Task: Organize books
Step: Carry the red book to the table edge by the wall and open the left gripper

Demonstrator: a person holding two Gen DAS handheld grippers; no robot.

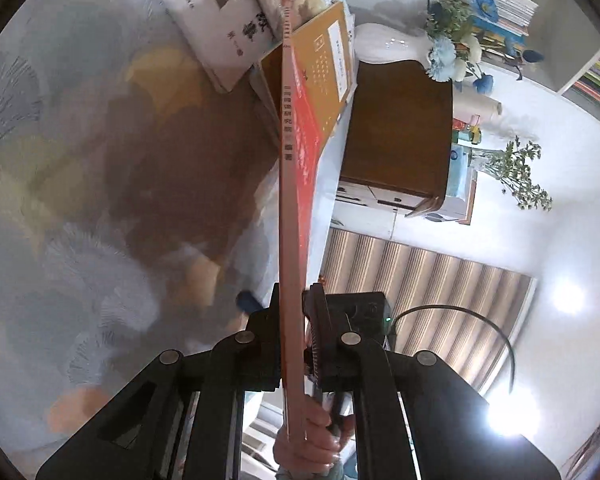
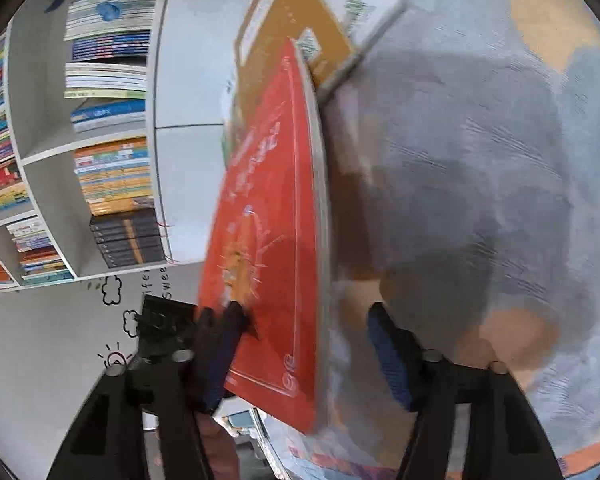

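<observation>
Over grey-blue leaf-patterned tablecloth [image 1: 60,200], working mid-transfer on one book, not yet placing.

Going left to right in left wrist view: seeing loose pile of pale-covered books [image 1: 220,20] lying flat at far end of cloth, mustard-yellow paperback [image 1: 320,64] on its near side. Clamping thin red paperback [image 1: 300,152] edge-on in left gripper [image 1: 290,304], fingers fully closed on its near end, far end reaching to just beside the mustard one, lifted off the cloth.

Going left to right in right wrist view: seeing white cubby bookshelf [image 2: 28,80] packed with spines, well apart from the work. Straddling same red paperback with right gripper [image 2: 304,340]; shelf-side blue pad [image 2: 228,340] touching the cover, other pad [image 2: 388,356] standing apart from the page edge. So not gripping, only bracketing.

Judging step: squaring the red paperback against the pile, or readying a handover.

Next move calling for: closing the right side fully before loosening the left, keeping cover flat to avoid bending, then lowering alongside the mustard paperback.
</observation>
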